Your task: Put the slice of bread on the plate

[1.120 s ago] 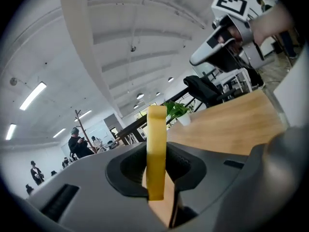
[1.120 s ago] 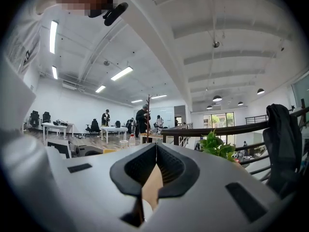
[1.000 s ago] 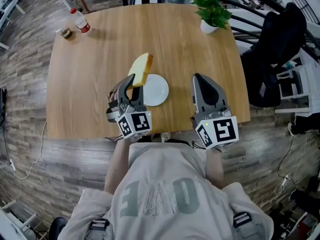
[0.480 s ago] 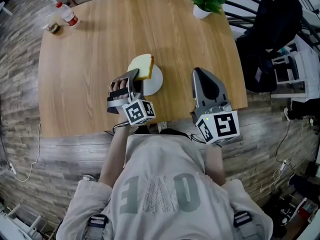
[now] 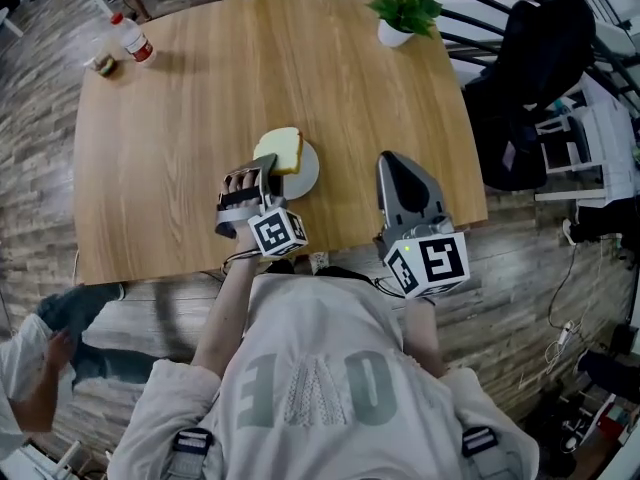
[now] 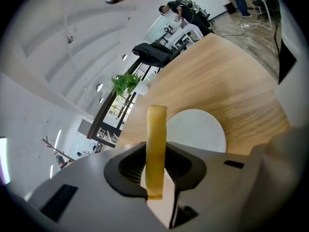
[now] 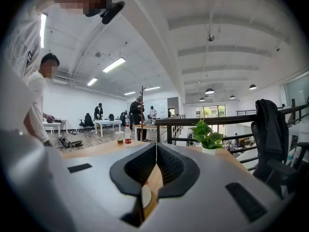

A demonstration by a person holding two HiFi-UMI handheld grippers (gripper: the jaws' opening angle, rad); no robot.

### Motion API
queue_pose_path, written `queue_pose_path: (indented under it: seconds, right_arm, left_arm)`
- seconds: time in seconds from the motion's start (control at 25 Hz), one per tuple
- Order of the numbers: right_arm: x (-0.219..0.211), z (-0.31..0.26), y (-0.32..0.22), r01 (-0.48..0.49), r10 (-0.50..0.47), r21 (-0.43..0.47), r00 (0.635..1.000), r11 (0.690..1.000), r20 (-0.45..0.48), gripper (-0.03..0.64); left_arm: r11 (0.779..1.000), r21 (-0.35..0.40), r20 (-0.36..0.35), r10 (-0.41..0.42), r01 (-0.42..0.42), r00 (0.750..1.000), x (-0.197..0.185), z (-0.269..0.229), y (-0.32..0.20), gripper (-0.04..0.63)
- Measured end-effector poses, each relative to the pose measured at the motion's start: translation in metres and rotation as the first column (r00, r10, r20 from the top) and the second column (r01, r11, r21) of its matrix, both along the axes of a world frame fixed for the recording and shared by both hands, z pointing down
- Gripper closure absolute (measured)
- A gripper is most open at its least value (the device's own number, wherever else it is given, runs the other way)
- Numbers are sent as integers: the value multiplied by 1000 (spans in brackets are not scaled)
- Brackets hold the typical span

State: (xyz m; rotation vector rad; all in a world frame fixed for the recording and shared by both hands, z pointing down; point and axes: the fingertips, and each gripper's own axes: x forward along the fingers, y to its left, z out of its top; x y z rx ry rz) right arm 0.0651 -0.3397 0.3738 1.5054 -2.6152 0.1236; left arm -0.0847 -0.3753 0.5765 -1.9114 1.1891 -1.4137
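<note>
A yellow-crusted slice of bread (image 5: 280,151) hangs low over the left part of the small white plate (image 5: 305,171) near the table's front edge. My left gripper (image 5: 262,174) is shut on the slice's near end. In the left gripper view the bread (image 6: 156,134) stands edge-on between the dark pads, with the plate (image 6: 200,131) just beyond and below it. My right gripper (image 5: 392,164) hovers to the right of the plate over the table's front edge, shut with nothing in it. Its jaws (image 7: 155,151) meet in a thin line.
The round wooden table (image 5: 200,118) carries a potted plant (image 5: 398,13) at the back right and a bottle (image 5: 133,40) with a cup (image 5: 103,64) at the back left. A black jacket on a chair (image 5: 535,78) stands to the right. A person (image 5: 40,353) crouches at the lower left.
My left gripper has sunk and rolled, bringing the bread from raised and upright down to just above the plate. The right gripper has barely moved. A person has appeared at the lower left.
</note>
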Motion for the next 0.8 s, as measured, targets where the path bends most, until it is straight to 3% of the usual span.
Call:
queue_pose_path:
  seconds: [0.12, 0.36, 0.52, 0.68, 0.8]
  right_arm:
    - [3, 1, 0, -4, 4, -10, 1000, 1000, 1, 598]
    - [3, 1, -4, 1, -1, -11, 1000, 1000, 11, 598]
    - [-2, -2, -8, 19, -19, -5, 1000, 1000, 17, 598]
    - [-7, -2, -12, 34, -34, -4, 999, 999, 21, 598]
    - [-11, 0, -13, 46, -46, -9, 999, 999, 28, 598]
  left_arm:
    - [1000, 4, 6, -3, 3, 1000, 0, 3, -3, 503]
    - [994, -104, 6, 25, -25, 1000, 8, 21, 4, 457]
    - [987, -160, -41, 9, -15, 999, 9, 25, 6, 441]
    - [972, -234, -115, -26, -1, 993, 10, 29, 7, 343]
    - [963, -268, -144, -34, -5, 989, 12, 31, 13, 320]
